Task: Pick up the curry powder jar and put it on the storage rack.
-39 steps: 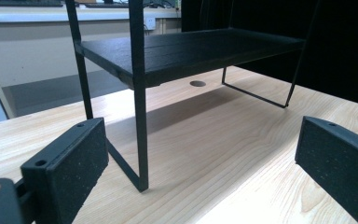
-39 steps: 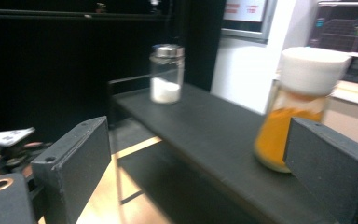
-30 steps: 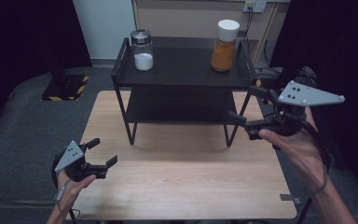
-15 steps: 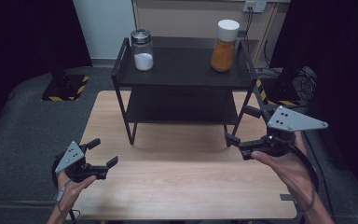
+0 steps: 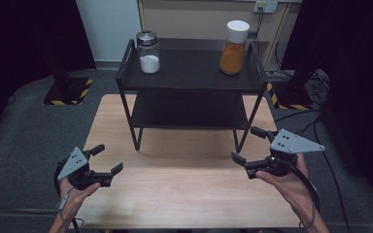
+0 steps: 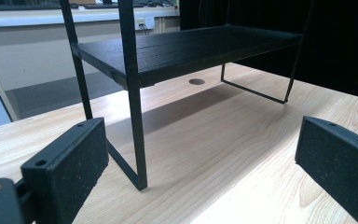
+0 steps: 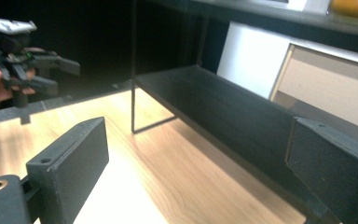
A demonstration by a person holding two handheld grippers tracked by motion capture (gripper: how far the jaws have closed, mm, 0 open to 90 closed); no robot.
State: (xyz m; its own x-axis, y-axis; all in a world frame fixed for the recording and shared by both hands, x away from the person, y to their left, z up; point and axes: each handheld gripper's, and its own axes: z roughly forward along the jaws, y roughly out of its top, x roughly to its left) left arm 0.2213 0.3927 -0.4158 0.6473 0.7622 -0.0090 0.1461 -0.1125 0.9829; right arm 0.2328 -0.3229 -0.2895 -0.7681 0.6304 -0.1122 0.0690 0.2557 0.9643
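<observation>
item 1 – left gripper (image 5: 105, 160): held low over the near-left part of the wooden table (image 5: 184, 194), jaws spread wide, nothing between them. in the left gripper view its pads frame the rack's front leg (image 6: 135, 116), so it looks aimed at the rack, prob. waiting.

item 2 – right gripper (image 5: 250, 145): near-right, just beside the rack's front right leg, jaws spread, empty. its own view looks along the lower shelf (image 7: 223, 112), w/ the other gripper farther off at upper left.

item 3 – black two-tier rack (image 5: 189, 82): stands at the far middle of the table; lower shelf bare.

item 4 – jar w/ white powder (image 5: 148, 51), metal lid: upright on top shelf, left end.

item 5 – jar w/ orange powder (image 5: 233, 47), white lid: upright on top shelf, right end, nearest the right gripper, so likely that hand's pick.

status: both jars untouched, well apart from either gripper. judged a ready stance, one jar per side, each hand on its own side so arms needn't cross.
</observation>
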